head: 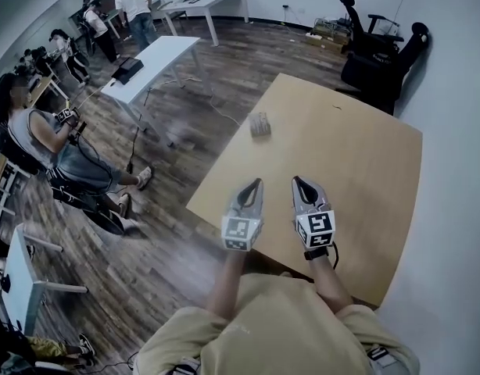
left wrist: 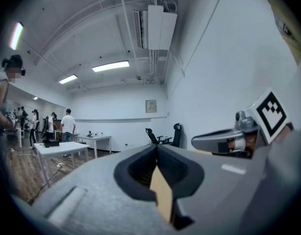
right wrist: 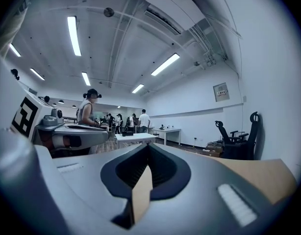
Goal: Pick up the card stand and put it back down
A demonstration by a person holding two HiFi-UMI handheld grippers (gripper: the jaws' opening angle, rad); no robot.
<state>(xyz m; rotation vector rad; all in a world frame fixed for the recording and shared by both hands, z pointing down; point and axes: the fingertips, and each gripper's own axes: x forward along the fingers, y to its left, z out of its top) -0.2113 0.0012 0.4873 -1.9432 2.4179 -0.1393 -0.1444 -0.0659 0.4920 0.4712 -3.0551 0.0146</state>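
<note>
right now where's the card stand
In the head view the card stand sits on the wooden table near its far left edge, ahead of the left gripper and right gripper, touching neither.

no readable text, labels or numbers

Well ahead of your left gripper (head: pixel 258 184), the card stand (head: pixel 259 123) was too small and blurred for you to tell its shape or what it held. Behind both grippers, your forearms (head: pixel 228 280) ran into your shirt (head: pixel 279 326), which hid the table's (head: pixel 365 155) near edge and was cut off by the head view's bottom edge. In each gripper view the gripper's own grey body hid the tabletop below the jaws, leaving 1 tan sliver. In the left gripper view, that body hid the underside of your right gripper (head: pixel 297 183). The people (head: pixel 134 2) far beyond the left gripper were too small to make out.
</note>
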